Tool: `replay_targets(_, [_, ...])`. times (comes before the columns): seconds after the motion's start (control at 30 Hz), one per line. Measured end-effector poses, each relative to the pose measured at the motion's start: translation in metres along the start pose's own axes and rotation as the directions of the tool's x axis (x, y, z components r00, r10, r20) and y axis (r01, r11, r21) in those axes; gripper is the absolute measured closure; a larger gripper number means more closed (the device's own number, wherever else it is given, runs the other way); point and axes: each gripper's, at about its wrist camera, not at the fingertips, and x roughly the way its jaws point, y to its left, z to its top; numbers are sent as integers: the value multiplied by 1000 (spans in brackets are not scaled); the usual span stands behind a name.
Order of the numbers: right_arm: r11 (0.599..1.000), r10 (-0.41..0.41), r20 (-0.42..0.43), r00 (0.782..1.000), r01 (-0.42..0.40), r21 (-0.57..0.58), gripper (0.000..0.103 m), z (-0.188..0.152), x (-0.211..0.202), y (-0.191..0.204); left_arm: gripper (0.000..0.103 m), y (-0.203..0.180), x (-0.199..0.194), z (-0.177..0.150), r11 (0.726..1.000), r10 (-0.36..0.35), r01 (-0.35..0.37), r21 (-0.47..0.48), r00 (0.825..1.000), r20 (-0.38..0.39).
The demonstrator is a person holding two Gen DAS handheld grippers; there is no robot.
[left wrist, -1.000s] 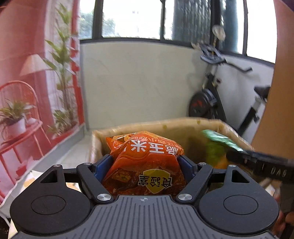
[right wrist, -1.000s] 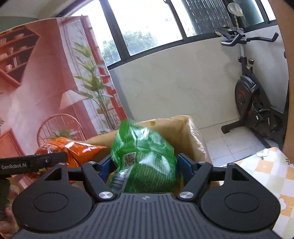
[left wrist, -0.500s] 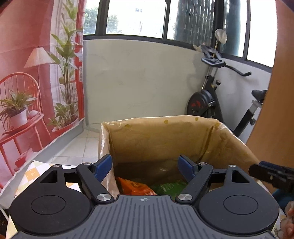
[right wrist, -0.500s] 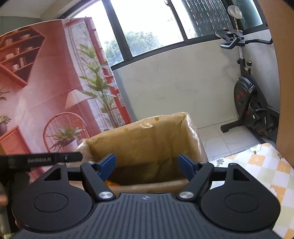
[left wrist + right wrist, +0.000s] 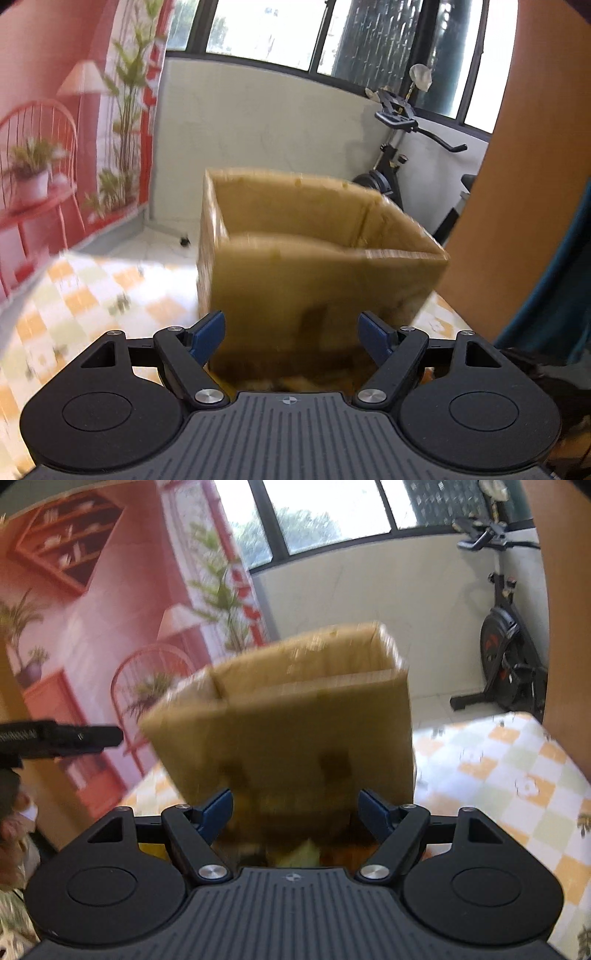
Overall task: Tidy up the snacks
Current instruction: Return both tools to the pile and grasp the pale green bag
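A: Where is the cardboard box [image 5: 325,273]?
B: It stands on the checkered tablecloth [image 5: 517,768], just ahead of both grippers.
A: And the jaws?
B: The left gripper [image 5: 293,334] and the right gripper [image 5: 295,812] stand apart, holding nothing.

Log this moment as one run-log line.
left gripper: open, empty | right gripper: open, empty | brown cardboard box: upright on checked tablecloth, in front of both | contents: hidden from here
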Motion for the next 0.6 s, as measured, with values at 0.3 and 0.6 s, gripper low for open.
replay_targets(0.3, [993,19,-151,988,-36,-108,25,-51,4,15,23,-3,15,-63,996,-48,40,-82,994,-97])
replay_targets(0.6, [989,32,-191,981,-59,-135,25,-66,-1,16,23,-2,37,-86,983,-140,114,-144,974,-181])
